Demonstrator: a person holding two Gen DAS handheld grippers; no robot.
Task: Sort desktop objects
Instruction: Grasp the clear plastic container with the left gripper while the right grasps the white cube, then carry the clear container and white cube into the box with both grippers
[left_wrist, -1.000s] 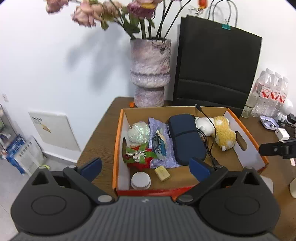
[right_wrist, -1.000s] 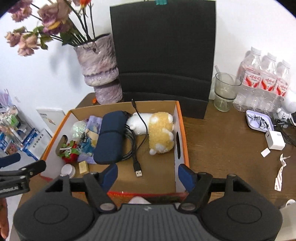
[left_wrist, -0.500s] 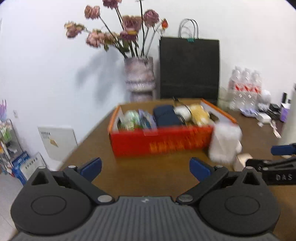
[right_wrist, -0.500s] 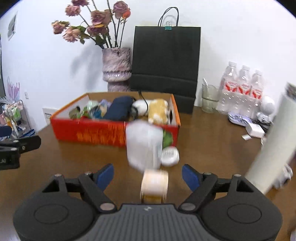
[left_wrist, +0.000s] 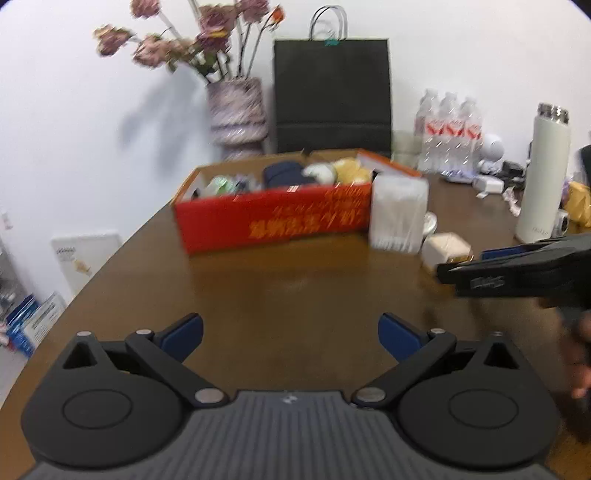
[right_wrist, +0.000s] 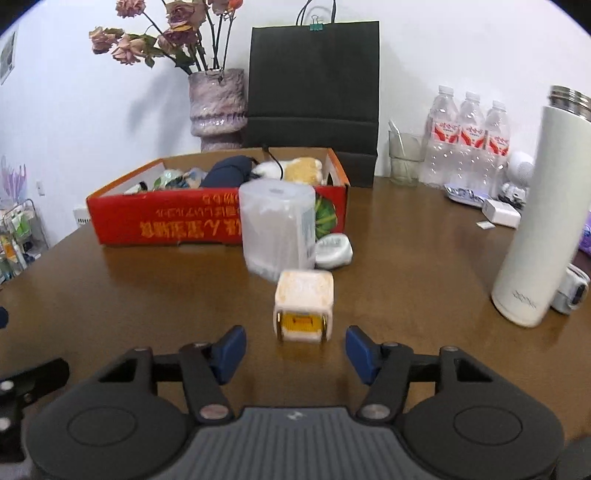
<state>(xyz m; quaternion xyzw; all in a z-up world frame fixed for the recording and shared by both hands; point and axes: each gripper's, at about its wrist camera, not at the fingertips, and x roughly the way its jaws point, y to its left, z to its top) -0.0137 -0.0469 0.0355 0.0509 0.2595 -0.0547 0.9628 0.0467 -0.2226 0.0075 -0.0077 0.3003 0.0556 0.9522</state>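
Right wrist view: the right gripper (right_wrist: 295, 349) hovers low over the brown wooden table (right_wrist: 424, 266), jaws spread wide and empty. The small cream-coloured cube-shaped packet with a yellow front face (right_wrist: 303, 311) stands at lower centre of the frame, just ahead of the fingertips and aligned with the gap between them; no clear long axis shows. Behind it, toward frame centre, stands a translucent plastic tub of cotton swabs (right_wrist: 276, 227), then the red-and-orange cardboard box (right_wrist: 184, 223) already holding sorted items. Left wrist view: the left gripper (left_wrist: 290, 338), also wide and empty, faces bare table; the packet (left_wrist: 445, 247) lies at right of frame, well apart. The right gripper is judged nearer for the pick
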